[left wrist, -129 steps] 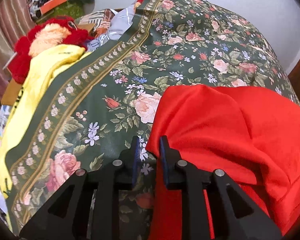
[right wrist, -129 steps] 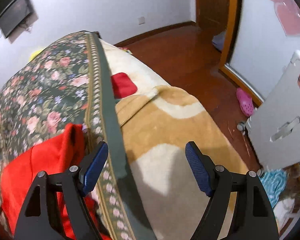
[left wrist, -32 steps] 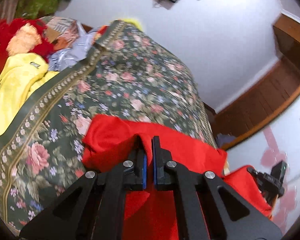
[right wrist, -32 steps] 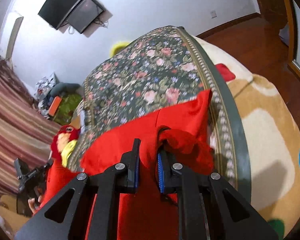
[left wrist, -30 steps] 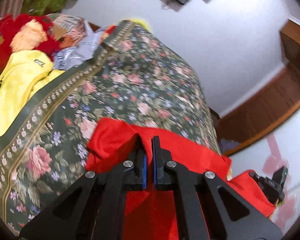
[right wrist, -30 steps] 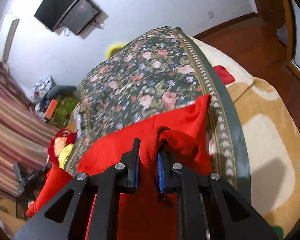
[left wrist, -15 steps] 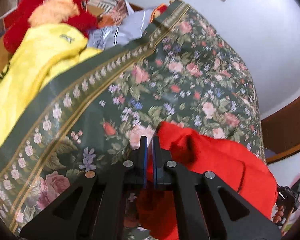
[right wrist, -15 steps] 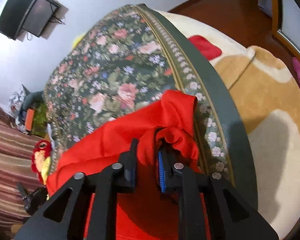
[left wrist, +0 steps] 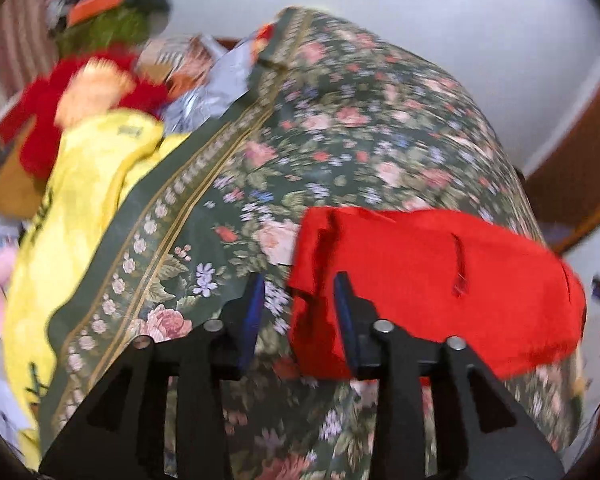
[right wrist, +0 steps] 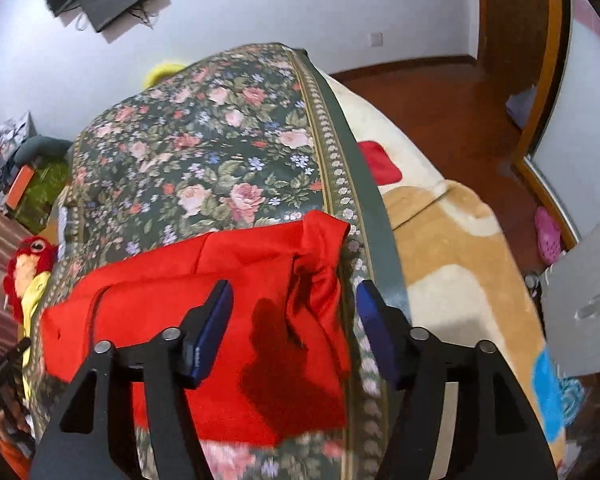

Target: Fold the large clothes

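- Now the red garment (left wrist: 440, 280) lies folded into a wide band across the near part of the floral bedspread (left wrist: 340, 140), its long side running left to right.
- Left gripper (left wrist: 299, 300): jaws spread, gripping nothing. The garment's left end sits in the gap between the two fingers, close against the right-hand finger; the picture is blurred, so contact there is hard to judge.
- Right gripper (right wrist: 294, 320): jaws spread wide, empty. From this side the red garment (right wrist: 220, 300) fills most of the gap, and its bunched, knotted-looking right end lies just far of the jaws, inside the right-hand finger.
- That bunched end stops at the bedspread's green border strip (right wrist: 364, 200), which runs from far to near.
- A yellow cloth (left wrist: 80, 200) lies along the left edge of the bedspread, with a red plush toy (left wrist: 80, 92) beyond it.
- A tan and cream blanket (right wrist: 452, 260) covers the bed right of the border strip.
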Available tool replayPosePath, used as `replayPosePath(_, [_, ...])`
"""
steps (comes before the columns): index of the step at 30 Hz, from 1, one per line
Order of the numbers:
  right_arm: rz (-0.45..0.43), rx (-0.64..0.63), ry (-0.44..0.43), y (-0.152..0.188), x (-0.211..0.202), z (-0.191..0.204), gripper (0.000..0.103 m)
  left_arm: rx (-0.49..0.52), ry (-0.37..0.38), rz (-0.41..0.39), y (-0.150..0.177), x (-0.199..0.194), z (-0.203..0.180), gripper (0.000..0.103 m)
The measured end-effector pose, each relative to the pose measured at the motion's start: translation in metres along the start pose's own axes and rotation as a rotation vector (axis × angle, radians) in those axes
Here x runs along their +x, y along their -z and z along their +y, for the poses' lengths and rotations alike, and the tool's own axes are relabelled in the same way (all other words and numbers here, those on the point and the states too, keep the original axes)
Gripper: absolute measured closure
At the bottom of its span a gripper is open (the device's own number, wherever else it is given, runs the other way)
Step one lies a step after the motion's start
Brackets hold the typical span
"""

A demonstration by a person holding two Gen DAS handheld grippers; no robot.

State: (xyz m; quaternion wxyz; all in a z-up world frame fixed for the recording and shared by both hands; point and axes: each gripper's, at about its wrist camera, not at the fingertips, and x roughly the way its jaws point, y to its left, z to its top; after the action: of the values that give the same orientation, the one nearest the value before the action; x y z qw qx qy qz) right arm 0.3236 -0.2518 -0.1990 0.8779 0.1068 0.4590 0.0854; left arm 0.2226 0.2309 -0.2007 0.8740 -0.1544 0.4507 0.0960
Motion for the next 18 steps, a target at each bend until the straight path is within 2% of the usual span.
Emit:
replayPosePath(2, [-0.017,-0.019,-0.009,0.007,-0.015,0.003,0.038,0.069,-0.004,-0.008,0.005,-0.013,-0.018,0.057])
replayPosePath(4, [-0.025,-0.047,-0.017,0.015,-0.026,0.009,0.038,0.123,0.017,-0.008,0.011,-0.023,-0.036,0.045])
replayPosePath(7, [-0.023,-0.084,-0.03,0.026,-0.034,0.02,0.037,0.177,0.051,-0.005,0.021,-0.032,-0.062,0.041])
replayPosePath(10, [-0.005,-0.133,-0.047,0.042,-0.034,0.031,0.03,0.223,0.08,0.012,0.032,-0.033,-0.086,0.034])
replayPosePath(11, [0.001,-0.149,-0.053,0.047,-0.032,0.034,0.025,0.235,0.085,0.016,0.035,-0.033,-0.092,0.033])
replayPosePath(18, [0.088,-0.22,-0.028,0.075,-0.002,0.05,0.024,0.328,0.081,0.104,0.063,-0.006,-0.13,0.032])
